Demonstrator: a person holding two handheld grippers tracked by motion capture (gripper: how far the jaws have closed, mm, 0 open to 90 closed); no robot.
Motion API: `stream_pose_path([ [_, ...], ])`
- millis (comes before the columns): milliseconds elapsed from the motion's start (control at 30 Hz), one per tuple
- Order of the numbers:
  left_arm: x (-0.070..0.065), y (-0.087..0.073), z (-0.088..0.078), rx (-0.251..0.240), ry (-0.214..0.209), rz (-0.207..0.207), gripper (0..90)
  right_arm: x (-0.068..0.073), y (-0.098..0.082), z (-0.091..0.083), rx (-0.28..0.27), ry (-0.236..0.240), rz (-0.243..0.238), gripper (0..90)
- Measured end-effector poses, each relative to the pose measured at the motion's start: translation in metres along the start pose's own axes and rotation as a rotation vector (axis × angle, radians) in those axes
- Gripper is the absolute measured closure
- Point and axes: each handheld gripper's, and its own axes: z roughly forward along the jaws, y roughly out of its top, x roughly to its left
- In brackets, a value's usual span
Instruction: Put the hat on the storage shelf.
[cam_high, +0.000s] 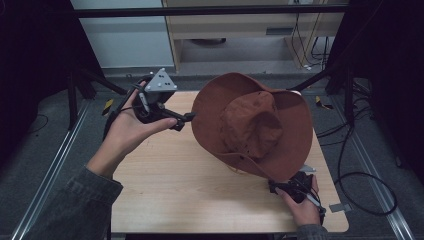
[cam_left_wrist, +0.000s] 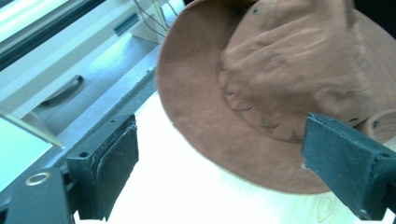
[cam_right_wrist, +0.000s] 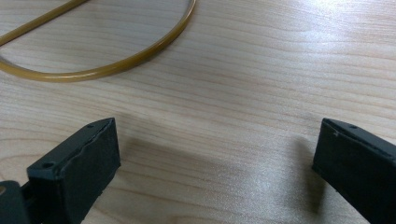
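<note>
Both grippers are empty right now, jaws spread wide. Biggest thing first: the wooden table (cam_high: 175, 185), then the brown hat (cam_high: 252, 125) sitting tilted on its far right part. My left gripper (cam_high: 182, 119) hovers just left of the hat's brim, my right gripper (cam_high: 282, 189) just below its near edge. A thin yellowish cord (cam_right_wrist: 112, 63) lies by the hat. Nothing grabbed yet, so I'd say barely started.

A: What surrounds the scene?
B: A pale wooden worktop (cam_high: 200, 190) stands on a grey floor (cam_high: 45, 145), with metal rails (cam_high: 55, 165) alongside.

A: And behind it?
B: A light wooden cabinet (cam_high: 240, 25), a pale panel (cam_high: 125, 40), dark frame bars (cam_high: 210, 11), and black cables (cam_high: 360, 175) lying on the floor at the right.
</note>
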Motion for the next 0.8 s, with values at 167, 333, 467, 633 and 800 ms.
stream_pose_path([
  [167, 0.012, -0.021, -0.007, -0.004, 0.024, -0.04, 9.5, 0.0, 0.0, 0.0, 0.0, 0.0, 0.0, 0.7],
  [333, 0.025, -0.048, -0.011, 0.002, 0.035, -0.078, 6.7, 0.0, 0.0, 0.0, 0.0, 0.001, 0.0, 0.7],
  [467, 0.038, -0.08, -0.009, 0.013, 0.045, -0.134, 5.7, 0.0, 0.0, 0.0, 0.001, 0.002, 0.0, 0.7],
  [633, 0.042, -0.126, 0.003, 0.065, 0.055, -0.18, 5.6, 0.0, 0.0, 0.0, 0.001, 0.002, 0.0, 0.7],
  [800, 0.034, -0.172, 0.023, 0.125, 0.057, -0.217, 5.8, 0.0, 0.0, 0.0, 0.001, 0.001, 0.0, 0.7],
])
